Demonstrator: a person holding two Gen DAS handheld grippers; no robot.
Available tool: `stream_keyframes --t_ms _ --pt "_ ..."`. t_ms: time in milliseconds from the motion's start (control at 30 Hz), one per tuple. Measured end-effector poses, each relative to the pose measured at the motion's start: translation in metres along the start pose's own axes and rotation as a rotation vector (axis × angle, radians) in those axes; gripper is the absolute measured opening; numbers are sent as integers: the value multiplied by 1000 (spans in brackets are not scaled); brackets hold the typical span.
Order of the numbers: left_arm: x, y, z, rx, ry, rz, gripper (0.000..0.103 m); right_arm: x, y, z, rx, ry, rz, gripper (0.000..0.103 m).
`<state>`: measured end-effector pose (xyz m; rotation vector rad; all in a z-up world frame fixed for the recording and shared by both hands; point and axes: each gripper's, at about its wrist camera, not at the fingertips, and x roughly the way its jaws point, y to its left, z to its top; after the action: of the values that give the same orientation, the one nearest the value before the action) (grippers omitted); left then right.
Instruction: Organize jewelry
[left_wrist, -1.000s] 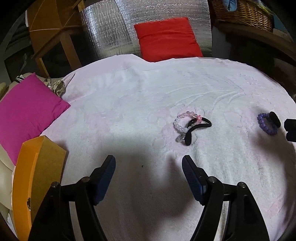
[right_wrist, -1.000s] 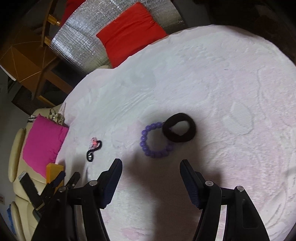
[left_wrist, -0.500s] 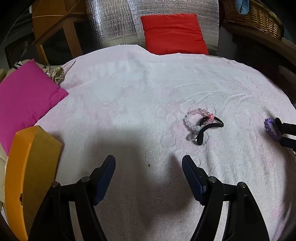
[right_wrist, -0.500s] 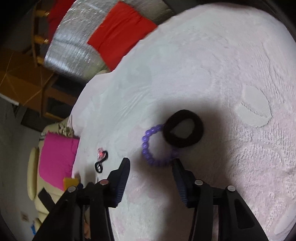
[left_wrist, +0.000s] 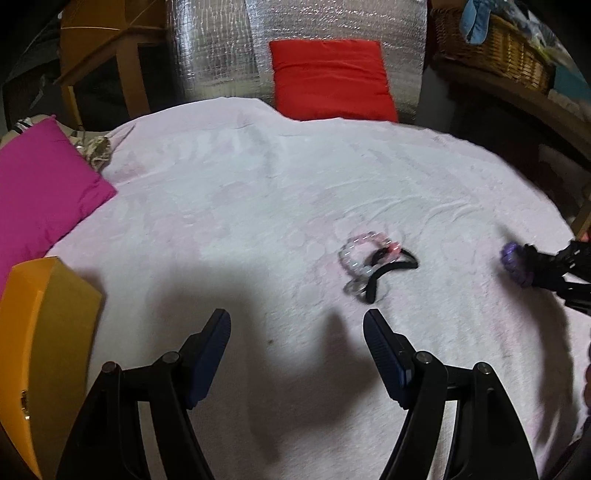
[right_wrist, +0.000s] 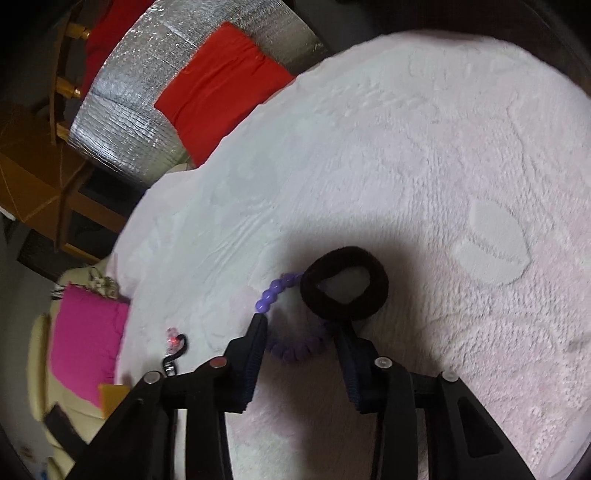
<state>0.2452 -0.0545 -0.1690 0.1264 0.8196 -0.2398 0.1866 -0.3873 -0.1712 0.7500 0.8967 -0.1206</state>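
A purple bead bracelet (right_wrist: 273, 291) lies on the pale pink blanket (right_wrist: 424, 155), its far side under a thick black hair tie (right_wrist: 380, 288). My right gripper (right_wrist: 299, 328) straddles the bracelet's near arc. Its jaws are closing and both pads touch the beads, which look squeezed narrower. In the left wrist view the same grip shows at the right edge, on the purple bracelet (left_wrist: 511, 256). A pink and clear bead bracelet (left_wrist: 364, 251) tangled with a thin black hair tie (left_wrist: 391, 264) lies ahead of my left gripper (left_wrist: 295, 332), which is open and holds nothing.
An orange box (left_wrist: 48, 332) stands at the blanket's left edge, beside a magenta cushion (left_wrist: 44, 184). A red cushion (left_wrist: 332, 81) leans on silver foil at the back. A wicker basket (left_wrist: 498, 48) sits on a shelf at the back right.
My right gripper has moved forward and down onto the purple bracelet, and its jaws have narrowed around it. The left gripper has only tilted slightly, still open.
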Motion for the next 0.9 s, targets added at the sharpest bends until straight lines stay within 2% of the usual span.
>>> stream_keyframes --t_ms 133,300,333,367,400,467,567,733,900 --pt "4 -6 5 4 -19 -83 75 4 6 0 -50 -39 -74 22" --pt "14 -13 13 -1 -29 -158 74 5 14 -1 -85 -54 -110 21" --pt "16 -14 15 -6 -28 -173 67 5 14 0 -85 -52 -110 21" --pt "18 -14 16 -8 -24 -192 55 5 14 0 -82 -50 -109 21" --pt "23 -16 17 -2 -12 -211 48 6 13 1 -77 -47 -106 21" --pt "28 -20 17 11 6 -221 31 6 13 1 -75 -41 -103 22" --pt "34 -25 17 33 21 -245 14 7 15 1 -85 -36 -107 22" --pt "32 -28 18 42 28 -289 6 5 13 0 -87 -25 -100 21" --pt "15 -28 18 49 25 -346 5 -3 10 -2 -79 -8 -44 20"
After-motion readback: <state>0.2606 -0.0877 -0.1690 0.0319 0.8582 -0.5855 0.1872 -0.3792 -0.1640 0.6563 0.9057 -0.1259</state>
